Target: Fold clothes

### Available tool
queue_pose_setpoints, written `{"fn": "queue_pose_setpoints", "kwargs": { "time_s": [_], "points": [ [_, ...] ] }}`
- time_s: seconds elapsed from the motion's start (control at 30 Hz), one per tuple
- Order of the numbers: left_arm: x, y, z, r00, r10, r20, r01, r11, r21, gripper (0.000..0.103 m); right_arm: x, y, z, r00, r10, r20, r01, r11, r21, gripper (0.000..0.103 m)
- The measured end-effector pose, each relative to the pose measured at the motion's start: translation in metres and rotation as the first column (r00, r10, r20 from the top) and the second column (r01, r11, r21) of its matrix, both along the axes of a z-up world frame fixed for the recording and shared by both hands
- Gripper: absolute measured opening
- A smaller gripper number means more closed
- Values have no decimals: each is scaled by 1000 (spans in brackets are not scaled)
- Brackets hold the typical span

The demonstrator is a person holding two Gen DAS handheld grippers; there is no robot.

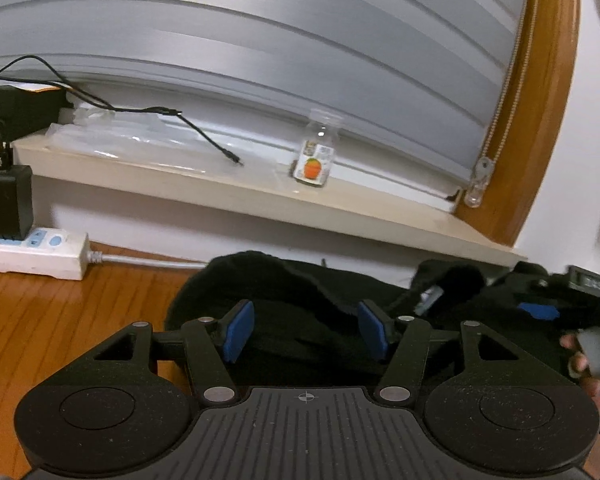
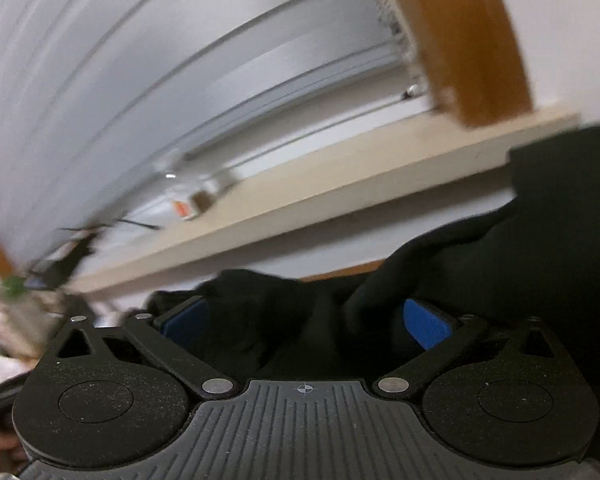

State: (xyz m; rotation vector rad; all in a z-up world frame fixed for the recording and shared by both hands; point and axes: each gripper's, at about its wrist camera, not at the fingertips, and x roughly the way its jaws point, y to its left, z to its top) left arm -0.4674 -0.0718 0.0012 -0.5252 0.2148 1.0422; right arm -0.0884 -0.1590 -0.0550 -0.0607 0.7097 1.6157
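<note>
Left wrist view: the left gripper (image 1: 306, 334), blue pads parted and gripping nothing, hovers over a crumpled black fabric garment (image 1: 300, 300) lying on the brown wooden table (image 1: 60, 312) below the beige window ledge (image 1: 220, 196). Right wrist view: the right gripper (image 2: 304, 320) stands spread wide, garment folds (image 2: 440, 264) loose between its pads.

Grey roller blind (image 1: 260, 40); beige windowsill (image 1: 260, 196), wooden window frame (image 1: 540, 100); white wall (image 1: 588, 120), wooden tabletop (image 1: 60, 320)
</note>
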Motion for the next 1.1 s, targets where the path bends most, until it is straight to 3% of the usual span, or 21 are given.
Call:
{"fn": "queue_pose_setpoints", "kwargs": {
  "time_s": [0.13, 0.2, 0.33, 0.47, 0.57, 0.63, 0.7, 0.87, 1.1],
  "points": [
    [5, -3, 3, 1000, -4, -18, 4, 1000, 9, 62, 5, 0, -7, 985, 85, -147, -87, 996, -4, 103],
    [5, -3, 6, 1000, 4, -5, -4, 1000, 12, 62, 8, 0, -11, 981, 63, -182, -70, 997, -33, 103],
    [8, 1, 9, 1000, 10, -6, -10, 1000, 24, 64, 8, -1, -16, 984, 124, -128, -126, 992, -10, 103],
    [9, 9, 4, 999, 14, -29, -13, 1000, 18, 65, 16, 0, -14, 969, 186, -163, -186, 982, 15, 103],
    [10, 23, -2, 996, 30, -89, -28, 999, 16, 65, 21, 0, -10, 958, 220, -182, -220, 975, 24, 103],
    [10, 35, -7, 991, 39, -131, -38, 999, 11, 65, 13, -5, -2, 958, 267, -103, -265, 964, 36, 102],
    [8, 45, -11, 986, 40, -160, -39, 999, 10, 65, 2, -12, 8, 949, 315, -2, -315, 948, 45, 88],
    [-2, 63, -17, 980, 50, -191, -45, 998, 31, 68, -40, -28, 20, 882, 419, 216, -432, 902, 15, 66],
    [6, 82, -25, 955, -7, -296, 22, 999, 47, 68, -87, -50, 28, 776, 511, 370, -545, 838, -12, 66]
  ]
}}
